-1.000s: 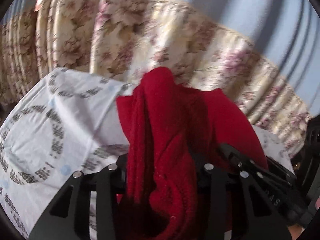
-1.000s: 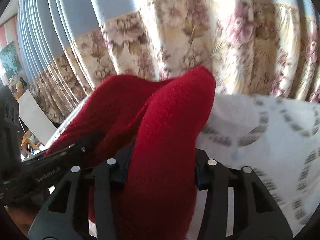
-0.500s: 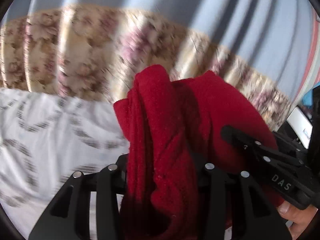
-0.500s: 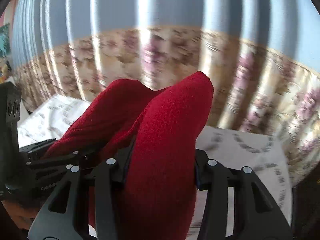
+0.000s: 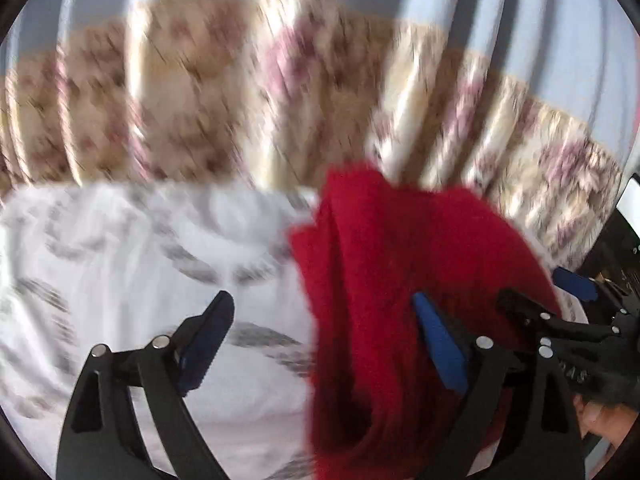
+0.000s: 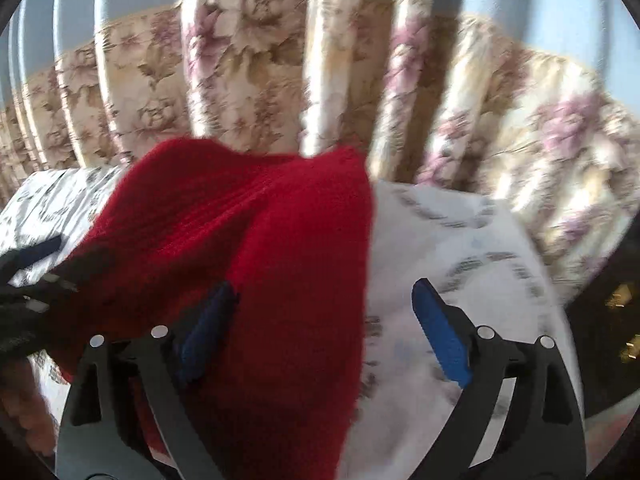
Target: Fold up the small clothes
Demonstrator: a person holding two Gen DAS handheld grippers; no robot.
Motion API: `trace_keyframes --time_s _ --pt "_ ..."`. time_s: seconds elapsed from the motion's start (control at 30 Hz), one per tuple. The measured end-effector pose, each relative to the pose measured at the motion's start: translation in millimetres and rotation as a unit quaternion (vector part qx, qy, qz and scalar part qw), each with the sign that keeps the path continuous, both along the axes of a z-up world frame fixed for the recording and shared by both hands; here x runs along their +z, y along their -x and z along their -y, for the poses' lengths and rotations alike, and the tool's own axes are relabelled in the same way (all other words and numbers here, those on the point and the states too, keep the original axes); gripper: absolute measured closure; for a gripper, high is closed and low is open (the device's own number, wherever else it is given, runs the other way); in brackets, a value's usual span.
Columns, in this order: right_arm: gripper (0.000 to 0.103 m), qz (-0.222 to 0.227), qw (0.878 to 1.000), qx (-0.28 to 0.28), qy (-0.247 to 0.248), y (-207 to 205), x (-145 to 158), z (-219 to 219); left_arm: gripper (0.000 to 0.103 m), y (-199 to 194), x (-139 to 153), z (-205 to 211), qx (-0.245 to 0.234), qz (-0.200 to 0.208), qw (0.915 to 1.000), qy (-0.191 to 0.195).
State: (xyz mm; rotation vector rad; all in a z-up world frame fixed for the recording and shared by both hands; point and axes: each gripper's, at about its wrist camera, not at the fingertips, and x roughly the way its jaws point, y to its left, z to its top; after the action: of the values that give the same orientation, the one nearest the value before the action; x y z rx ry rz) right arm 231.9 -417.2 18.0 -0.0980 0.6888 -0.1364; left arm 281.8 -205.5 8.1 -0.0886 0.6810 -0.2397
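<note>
A red knitted garment (image 5: 400,280) lies bunched on a white patterned sheet (image 5: 140,260). In the left wrist view my left gripper (image 5: 324,320) is open; the garment drapes over its right blue-padded finger (image 5: 440,344), and the left finger (image 5: 208,332) is bare. In the right wrist view my right gripper (image 6: 320,312) is open too; the garment (image 6: 280,260) lies against its left finger (image 6: 208,324), and its right finger (image 6: 440,332) is over the sheet (image 6: 460,248). The right gripper also shows at the right edge of the left wrist view (image 5: 560,320).
A floral curtain (image 6: 260,80) with blue-grey pleats above hangs right behind the sheeted surface. Dark furniture (image 6: 612,320) stands at the right edge. The view is motion-blurred.
Both grippers were shut on the red garment and lifted; now both have opened and let it go, and the garment has dropped onto the sheet.
</note>
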Motion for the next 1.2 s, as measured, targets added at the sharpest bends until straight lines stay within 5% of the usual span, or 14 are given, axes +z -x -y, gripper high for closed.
trace_keyframes --time_s 0.17,0.3,0.4,0.53,0.77,1.2 --pt "0.003 0.062 0.998 -0.020 0.005 70 43 -32 0.006 59 43 -62 0.059 0.065 0.9944 -0.059" --pt "0.003 0.110 0.988 -0.112 0.004 130 46 -72 0.002 110 53 -111 0.081 0.067 0.9893 -0.101" --pt "0.003 0.153 0.985 0.033 -0.072 175 33 -102 0.002 148 50 -142 0.082 0.080 0.9879 -0.105" --pt "0.003 0.111 0.963 0.121 -0.212 192 9 -105 0.002 192 39 -166 0.115 0.150 0.9771 -0.098" --pt "0.003 0.124 0.986 0.042 -0.105 197 -12 -127 0.002 213 33 -171 0.129 0.192 0.9696 -0.081" --pt "0.003 0.143 0.985 0.036 -0.093 205 -17 -119 0.002 207 17 -155 0.105 0.166 0.9751 -0.103"
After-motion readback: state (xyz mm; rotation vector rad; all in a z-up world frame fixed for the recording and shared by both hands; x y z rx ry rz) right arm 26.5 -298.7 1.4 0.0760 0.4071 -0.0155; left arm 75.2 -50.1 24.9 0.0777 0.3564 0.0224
